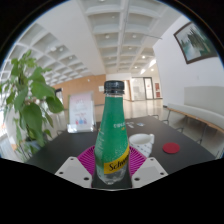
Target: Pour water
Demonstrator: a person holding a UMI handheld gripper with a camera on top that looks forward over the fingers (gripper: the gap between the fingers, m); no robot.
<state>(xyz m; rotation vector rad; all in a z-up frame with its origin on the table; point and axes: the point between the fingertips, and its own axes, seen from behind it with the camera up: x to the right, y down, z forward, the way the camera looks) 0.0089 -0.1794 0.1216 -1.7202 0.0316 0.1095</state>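
Note:
A green plastic bottle (113, 130) with a black cap and a yellow label stands upright between my gripper's (112, 166) two fingers. The pink pads (88, 161) press against its lower part on both sides, so the gripper is shut on the bottle. A white cup (143, 142) stands on the dark table (60, 150) just beyond the fingers, to the right of the bottle. A small red lid (172, 148) lies on the table farther right.
A leafy green plant (28, 100) stands close on the left. A white bench (196, 112) runs along the right wall under a framed picture (193, 40). A long bright hallway opens behind the bottle.

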